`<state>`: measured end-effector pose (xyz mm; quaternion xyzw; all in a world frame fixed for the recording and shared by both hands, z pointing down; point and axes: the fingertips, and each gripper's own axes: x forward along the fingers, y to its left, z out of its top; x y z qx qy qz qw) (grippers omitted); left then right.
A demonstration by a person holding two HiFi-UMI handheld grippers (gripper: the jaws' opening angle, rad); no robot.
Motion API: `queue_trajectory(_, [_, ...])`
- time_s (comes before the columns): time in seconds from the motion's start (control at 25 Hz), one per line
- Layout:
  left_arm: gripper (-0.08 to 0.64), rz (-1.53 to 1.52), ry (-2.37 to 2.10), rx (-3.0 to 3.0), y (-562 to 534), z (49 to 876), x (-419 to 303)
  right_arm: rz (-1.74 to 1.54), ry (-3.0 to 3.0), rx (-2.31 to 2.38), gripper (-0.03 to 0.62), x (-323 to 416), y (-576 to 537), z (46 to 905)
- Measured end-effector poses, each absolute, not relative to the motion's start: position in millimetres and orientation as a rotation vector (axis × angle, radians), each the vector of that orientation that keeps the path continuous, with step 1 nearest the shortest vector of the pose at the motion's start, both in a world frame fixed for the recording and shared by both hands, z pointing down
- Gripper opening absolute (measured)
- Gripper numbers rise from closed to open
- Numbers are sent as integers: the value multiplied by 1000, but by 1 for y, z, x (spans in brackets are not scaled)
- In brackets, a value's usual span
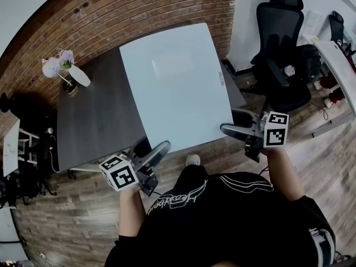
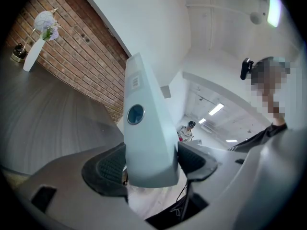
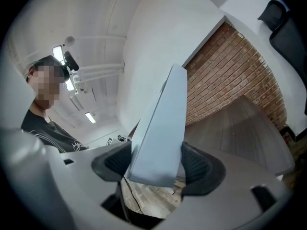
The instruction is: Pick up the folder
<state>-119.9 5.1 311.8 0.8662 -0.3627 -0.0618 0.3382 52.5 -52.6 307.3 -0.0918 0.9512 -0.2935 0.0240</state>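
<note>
A large pale blue-white folder [image 1: 177, 85] is held flat above the dark grey table [image 1: 92, 115], its near edge toward me. My left gripper [image 1: 158, 151] is shut on its near left corner, and my right gripper [image 1: 229, 129] is shut on its near right corner. In the left gripper view the folder's spine [image 2: 146, 138], with a round finger hole, stands between the two black pads [image 2: 106, 169]. The right gripper view shows the folder's edge [image 3: 160, 138] clamped between the pads [image 3: 199, 169] in the same way.
A white vase with flowers [image 1: 65, 68] stands at the table's far left. A brick wall [image 1: 139, 10] runs behind the table. A black office chair [image 1: 281, 49] stands to the right, beside a white desk [image 1: 339, 60]. Wood flooring [image 1: 72, 216] lies under me.
</note>
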Motion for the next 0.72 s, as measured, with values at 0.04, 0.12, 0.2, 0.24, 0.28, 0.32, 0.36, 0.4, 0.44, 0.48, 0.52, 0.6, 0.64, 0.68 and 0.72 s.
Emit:
queue_trajectory(0.04, [321, -161, -945, 2255, 4, 312, -119, -909, 2944, -285, 278, 53, -54, 308])
queue_trajectory(0.12, [321, -160, -944, 2250, 4, 313, -118, -912, 2942, -283, 278, 54, -54, 308])
queue_trajectory(0.2, [321, -156, -946, 2248, 5, 314, -117, -914, 2939, -281, 278, 55, -53, 308])
queue_trajectory(0.24, [322, -154, -949, 2248, 5, 313, -116, -915, 2939, -281, 278, 55, -54, 308])
queue_trajectory(0.28, [322, -154, -953, 2248, 4, 313, -117, -916, 2939, -279, 278, 55, -54, 308])
queue_trajectory(0.32, [322, -153, -956, 2248, 4, 312, -117, -918, 2940, -277, 278, 54, -55, 308])
queue_trajectory(0.36, [322, -152, -960, 2247, 3, 312, -117, -921, 2941, -274, 278, 54, -56, 309])
queue_trajectory(0.4, [322, -150, -962, 2246, 3, 312, -117, -923, 2942, -272, 278, 54, -56, 310])
queue_trajectory(0.44, [322, -147, -963, 2245, 3, 313, -116, -925, 2944, -271, 278, 55, -56, 311])
queue_trajectory(0.48, [322, -144, -964, 2243, 2, 314, -115, -926, 2945, -271, 278, 56, -57, 312])
queue_trajectory(0.52, [322, -142, -965, 2242, 2, 315, -114, -926, 2945, -271, 278, 57, -57, 312])
queue_trajectory(0.6, [324, -140, -965, 2241, 0, 315, -112, -923, 2944, -271, 278, 58, -60, 311])
queue_trajectory(0.64, [324, -139, -964, 2240, -2, 315, -112, -921, 2943, -272, 278, 59, -61, 311])
queue_trajectory(0.68, [324, -136, -963, 2240, -3, 315, -111, -920, 2943, -273, 278, 60, -62, 310])
queue_trajectory(0.72, [324, -133, -962, 2240, -4, 315, -110, -919, 2944, -275, 278, 61, -63, 310])
